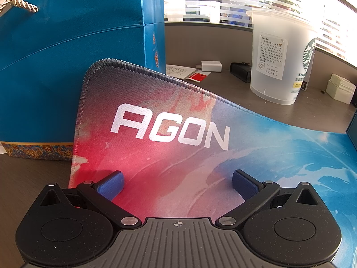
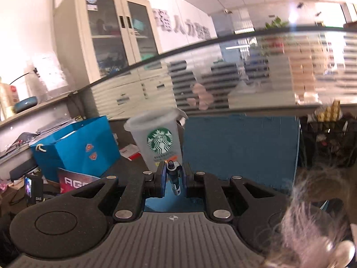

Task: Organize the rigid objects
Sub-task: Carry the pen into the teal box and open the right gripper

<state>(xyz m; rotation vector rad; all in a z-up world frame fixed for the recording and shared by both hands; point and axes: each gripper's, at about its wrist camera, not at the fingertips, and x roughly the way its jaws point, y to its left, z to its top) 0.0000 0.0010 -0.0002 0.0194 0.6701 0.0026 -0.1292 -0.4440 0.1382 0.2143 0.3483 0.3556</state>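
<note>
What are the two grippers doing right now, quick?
Left gripper: open, empty, over the mouse pad.
Right gripper: closed on a pen.

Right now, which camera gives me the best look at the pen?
The right wrist view: the pen sits clamped between the blue pads of the right hand-held gripper, tip pointing up, in front of the Starbucks cup. The left wrist view shows no pen at all.

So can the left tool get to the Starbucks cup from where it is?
Probably yes: the left tool is open and empty over the mouse pad, and nothing stands between it and the Starbucks cup.
</note>
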